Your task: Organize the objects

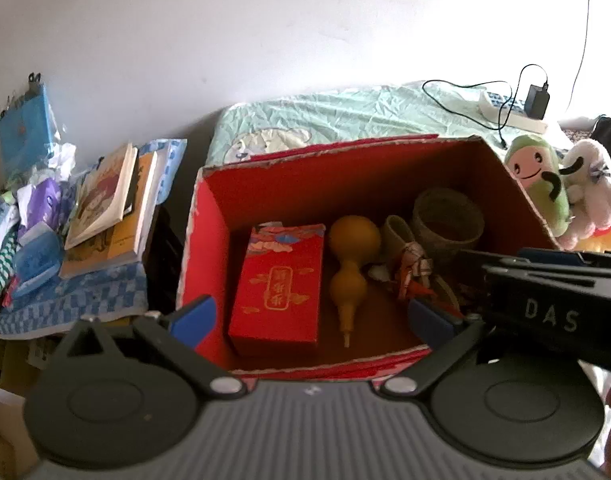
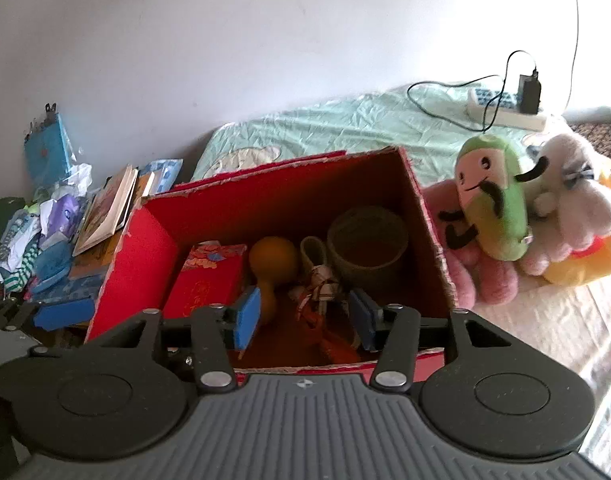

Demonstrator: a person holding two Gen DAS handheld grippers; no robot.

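Grippers poised over a half-filled box

Both my claws hang spread and empty: the right gripper (image 2: 305, 316) sits just above the near rim of the red cardboard box (image 2: 149, 232), the left gripper (image 1: 313, 316) gapes wide beside it. Inside lie a red gift box (image 1: 275, 286), a yellow gourd (image 1: 351, 258) and a woven basket (image 2: 367, 246) — free floor shows only near the front wall. I judge another pickup comes next; the plush toys (image 2: 501, 204) crowd just outside the right wall, while books (image 1: 105, 200) sit left, past torn cardboard edges.
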